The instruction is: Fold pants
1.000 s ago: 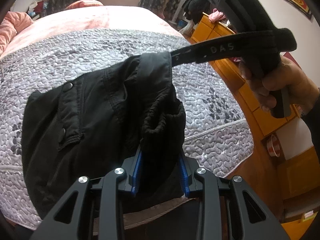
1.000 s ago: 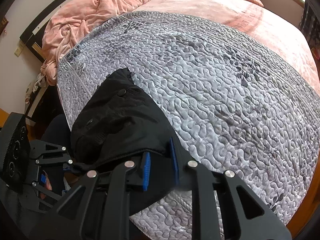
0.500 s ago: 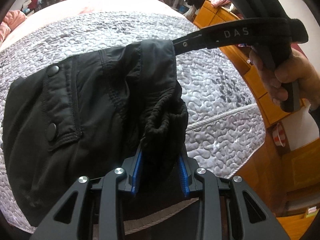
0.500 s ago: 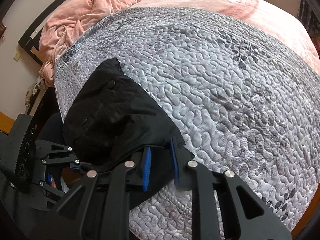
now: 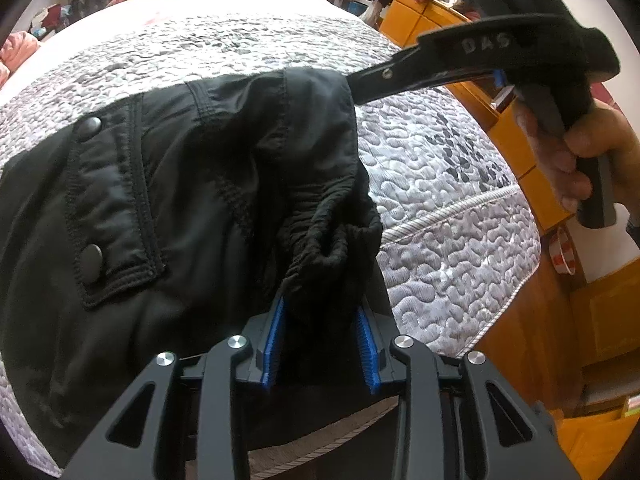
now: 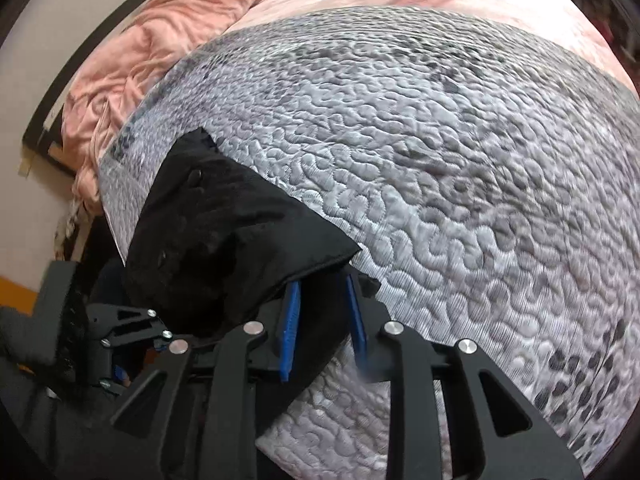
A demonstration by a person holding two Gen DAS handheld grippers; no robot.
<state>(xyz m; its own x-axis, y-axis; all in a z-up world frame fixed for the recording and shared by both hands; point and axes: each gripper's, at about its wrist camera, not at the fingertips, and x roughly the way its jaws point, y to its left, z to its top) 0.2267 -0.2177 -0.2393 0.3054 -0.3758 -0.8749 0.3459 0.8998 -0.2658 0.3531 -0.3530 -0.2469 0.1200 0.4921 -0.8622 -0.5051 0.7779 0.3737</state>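
Lying bunched on the grey quilt (image 5: 440, 184), near its corner edge, the black pants (image 5: 168, 208) carry a flap pocket with two snap buttons facing up. The left gripper (image 5: 322, 344) pinches the gathered elastic waistband between its blue pads, close to the quilt's near edge. The right gripper (image 6: 322, 320) clamps another part of the same pants, its blue pads pressed on dark fabric that hides the fingertips. From the left wrist view, the right tool reaches in over the quilt's far side of the pants, held by a bare hand (image 5: 576, 160). Beyond the quilt's right edge stands an orange wooden dresser (image 5: 520, 128); past its far end lies a rumpled pink blanket (image 6: 160, 40).
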